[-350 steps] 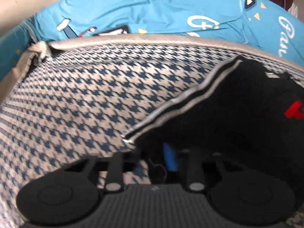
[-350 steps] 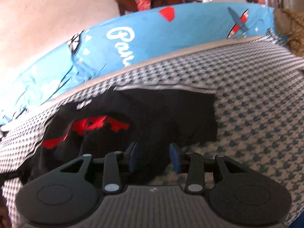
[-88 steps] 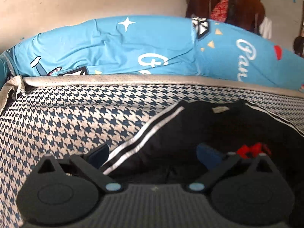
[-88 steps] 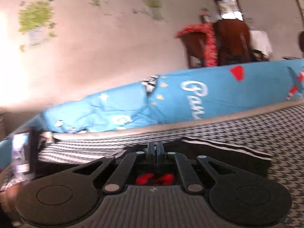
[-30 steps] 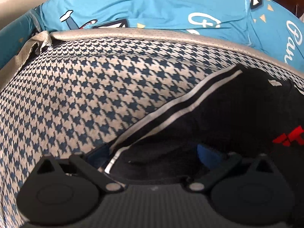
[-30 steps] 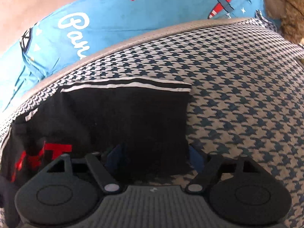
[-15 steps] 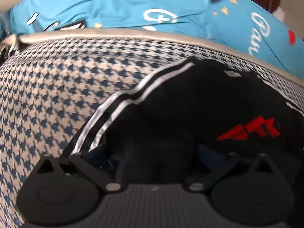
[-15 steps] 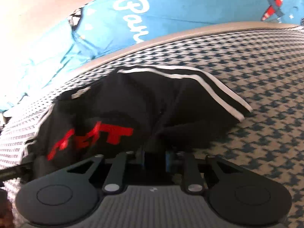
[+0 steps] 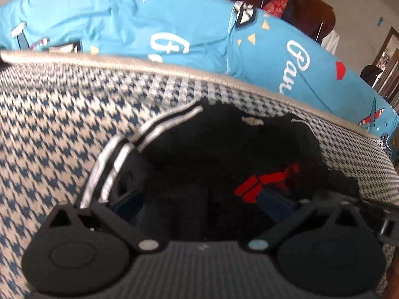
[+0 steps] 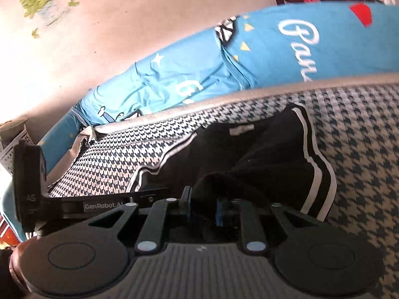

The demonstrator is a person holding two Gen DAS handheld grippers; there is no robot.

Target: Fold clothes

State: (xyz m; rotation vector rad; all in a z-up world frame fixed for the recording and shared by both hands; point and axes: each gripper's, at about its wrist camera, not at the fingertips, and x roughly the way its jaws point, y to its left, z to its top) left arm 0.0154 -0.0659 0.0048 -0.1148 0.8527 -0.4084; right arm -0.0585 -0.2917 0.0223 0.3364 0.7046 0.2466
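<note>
The black garment [image 10: 261, 154] lies bunched mid-bed, on the houndstooth bed cover [image 9: 62, 124]. The right tongs [image 10: 203, 208] have just closed and pinch a raised fold, presumably to carry it over; the left tongs [image 9: 199, 201] gape wide, straddling cloth.

Right gripper [image 10: 202, 209]: black linkage arms, silver pivot screws, blue finger pads [image 10: 219, 211], ribbed grey body. Left gripper [image 9: 199, 206] matches; its side reads "GenRobot.AI" in white.

"GenRobot.AI" is printed on the left claw's black bar [image 10: 103, 205]
</note>
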